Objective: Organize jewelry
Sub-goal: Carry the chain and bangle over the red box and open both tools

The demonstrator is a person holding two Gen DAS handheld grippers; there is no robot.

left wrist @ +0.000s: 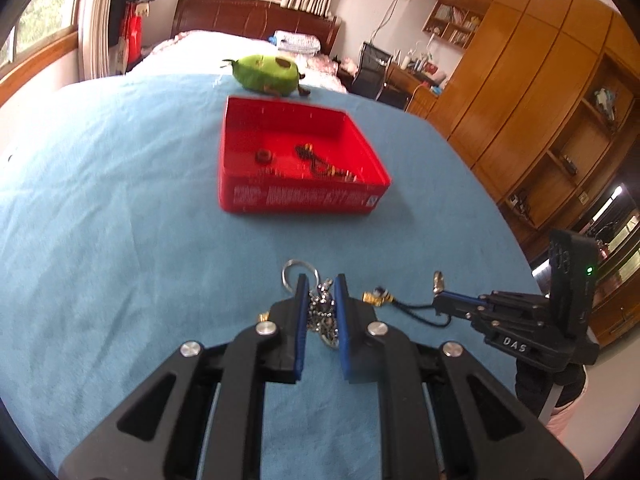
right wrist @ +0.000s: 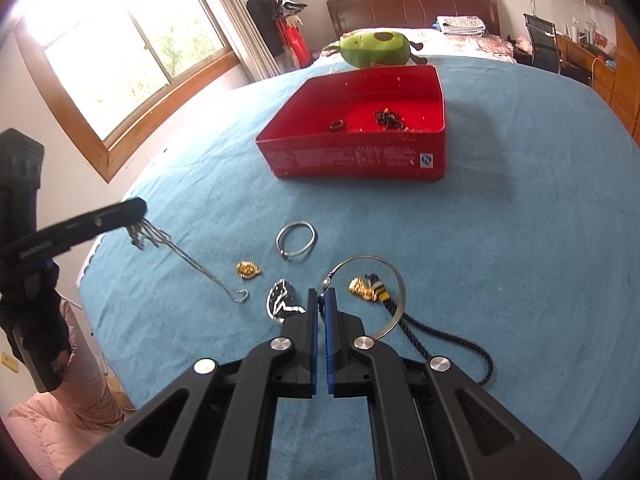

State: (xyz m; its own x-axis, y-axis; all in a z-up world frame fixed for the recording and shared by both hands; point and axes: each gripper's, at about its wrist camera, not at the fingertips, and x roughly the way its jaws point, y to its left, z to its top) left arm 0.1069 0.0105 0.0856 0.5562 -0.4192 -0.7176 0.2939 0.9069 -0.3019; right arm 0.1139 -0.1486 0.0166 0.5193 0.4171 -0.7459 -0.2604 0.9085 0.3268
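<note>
Between the blue pads of the left gripper (left wrist: 323, 280) hangs a silver chain (right wrist: 188, 258), clamped at a bunched end while its tail drags on the blue cloth of the counter (right wrist: 500, 240). The loose links could snag the nap or slip free during carrying. The right gripper (right wrist: 321, 294) is clenched on the thin wire hoop (right wrist: 394, 276) near the counter's front edge; that smooth, springy metal may twist out. The shiny red box (right wrist: 352, 160) sits toward the far edge.
</note>
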